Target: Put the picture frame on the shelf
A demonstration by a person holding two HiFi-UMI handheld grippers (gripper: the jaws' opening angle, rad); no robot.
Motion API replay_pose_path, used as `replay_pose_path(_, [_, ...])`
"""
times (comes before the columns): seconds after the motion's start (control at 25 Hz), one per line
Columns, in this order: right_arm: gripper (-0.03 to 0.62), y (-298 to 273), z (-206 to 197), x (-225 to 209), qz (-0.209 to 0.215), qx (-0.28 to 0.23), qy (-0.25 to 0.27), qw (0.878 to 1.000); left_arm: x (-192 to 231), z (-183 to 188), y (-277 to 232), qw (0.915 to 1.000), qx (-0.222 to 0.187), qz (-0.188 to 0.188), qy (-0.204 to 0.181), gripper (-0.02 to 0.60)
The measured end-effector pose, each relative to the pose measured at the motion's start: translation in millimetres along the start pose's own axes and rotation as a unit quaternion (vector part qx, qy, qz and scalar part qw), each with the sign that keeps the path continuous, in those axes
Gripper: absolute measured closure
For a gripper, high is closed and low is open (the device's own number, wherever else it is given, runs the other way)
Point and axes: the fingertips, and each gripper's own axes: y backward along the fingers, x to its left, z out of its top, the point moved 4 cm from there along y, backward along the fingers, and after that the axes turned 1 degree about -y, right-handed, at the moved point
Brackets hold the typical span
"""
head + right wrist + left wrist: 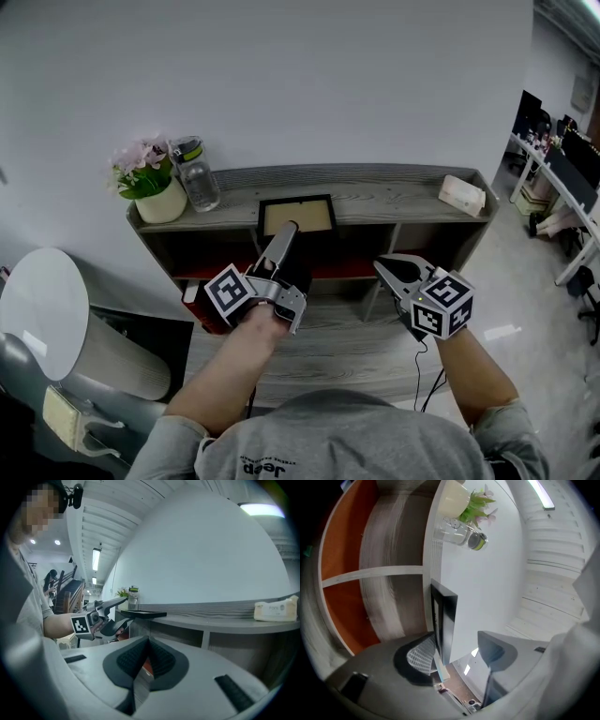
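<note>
**Frame flat on shelf top, left jaws open around it**

The picture frame (298, 216) lies flat on the top board of the grey wooden shelf (375, 202), near the middle and at the front edge. It may overhang that edge a little; hard to tell from the head view.

The left gripper (286, 239) points at the frame's near edge with its jaws wide apart. In the left gripper view the frame's dark edge stands between them, close by one pad (422, 656), while the other jaw is well clear. No clamp on it.

The right gripper (380, 265) hangs in front of the shelf, to the right of the frame and apart from it. Its jaws are together with nothing between them.

Left on the shelf top are a potted plant (159, 192) and a clear bottle (197, 173), side by side. A white packet (462, 194) sits at the right end.
</note>
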Motion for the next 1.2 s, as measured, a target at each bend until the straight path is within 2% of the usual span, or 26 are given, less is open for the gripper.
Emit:
replay_pose_path(0.12, [0.574,0,-1,-1,-0.001,0.0,-0.002,1.0,3,-9,2,0.9999,0.009,0.0,0.005,0.284])
replay_pose_path(0.2, [0.574,1,-2,-1,-0.001,0.001,-0.003,1.0,0,-13,6,0.9998,0.016,-0.003,-0.012,0.282])
replay_pose_path(0.32, [0.574,4,-5,0,-0.001,0.004,-0.001,1.0,-11,-19,17,0.9937,0.032,-0.014,-0.106,0.284])
replay_pose_path(0.44, [0.574,8,-10,1,-0.005,0.008,0.002,1.0,-27,-27,27,0.9751,0.06,-0.027,-0.212,0.287])
replay_pose_path(0.48, [0.574,9,-12,2,-0.007,0.009,0.004,1.0,-29,-28,32,0.9647,0.072,-0.021,-0.252,0.291])
replay_pose_path(0.52, [0.574,11,-14,3,-0.009,0.011,0.007,1.0,-30,-29,36,0.9505,0.086,-0.008,-0.298,0.296])
replay_pose_path(0.56, [0.574,13,-16,4,-0.011,0.013,0.011,1.0,-30,-30,41,0.9319,0.102,0.005,-0.348,0.316])
replay_pose_path(0.68, [0.574,17,-22,9,-0.015,0.02,0.03,0.999,-29,-30,45,0.8651,0.145,0.029,-0.479,0.444])
replay_pose_path(0.76, [0.574,18,-25,14,-0.016,0.025,0.042,0.999,-31,-30,42,0.8251,0.16,0.043,-0.54,0.499])
replay_pose_path(0.84, [0.574,17,-27,19,-0.014,0.03,0.054,0.998,-33,-30,37,0.7934,0.171,0.06,-0.581,0.566])
replay_pose_path(0.92, [0.574,17,-28,22,-0.014,0.032,0.064,0.997,-34,-28,32,0.7738,0.177,0.074,-0.604,0.571])
replay_pose_path(1.04, [0.574,19,-27,24,-0.015,0.033,0.072,0.997,-37,-22,28,0.7541,0.175,0.091,-0.626,0.571])
replay_pose_path(1.12, [0.574,22,-27,24,-0.017,0.032,0.073,0.997,-38,-19,26,0.7458,0.175,0.1,-0.635,0.571])
replay_pose_path(1.2, [0.574,25,-27,22,-0.019,0.032,0.074,0.997,-38,-18,24,0.7433,0.176,0.106,-0.637,0.572])
